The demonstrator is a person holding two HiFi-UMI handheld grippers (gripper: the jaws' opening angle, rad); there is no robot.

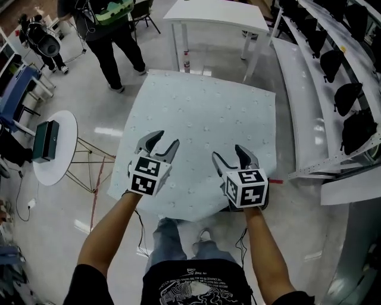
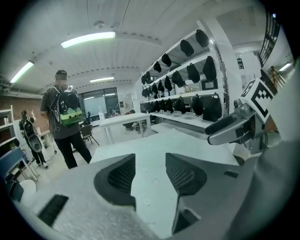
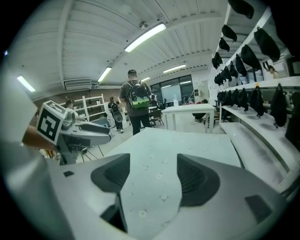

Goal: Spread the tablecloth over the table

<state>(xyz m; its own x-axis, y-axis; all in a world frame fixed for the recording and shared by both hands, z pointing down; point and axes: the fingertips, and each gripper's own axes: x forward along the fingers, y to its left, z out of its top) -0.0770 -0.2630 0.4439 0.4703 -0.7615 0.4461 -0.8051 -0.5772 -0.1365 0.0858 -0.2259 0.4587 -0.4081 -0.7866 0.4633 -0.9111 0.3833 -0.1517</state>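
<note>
1. A pale blue-green tablecloth with small round motifs scattered over it lies across the table in the middle of the head view. It runs from 12 o'clock down to 6 o'clock.
2. Its surface looks flat and smooth. The table top under it is fully covered. One corner hangs down at 6 o'clock by the person's legs, and another droops at 8 o'clock.
3. The left gripper is over the near part of the cloth at 7 o'clock. Its jaws stand apart with nothing between them. In the left gripper view only the cloth shows through the gap.
4. The right gripper is at 5 o'clock, beside the left one. Its jaws are spread wide and empty. The right gripper view shows the dotted cloth beyond them.
5. A round white side table stands at 9 o'clock.
6. A person wearing a green and black backpack stands at 11 o'clock.
7. A white rectangular table stands at 12 o'clock.
</note>
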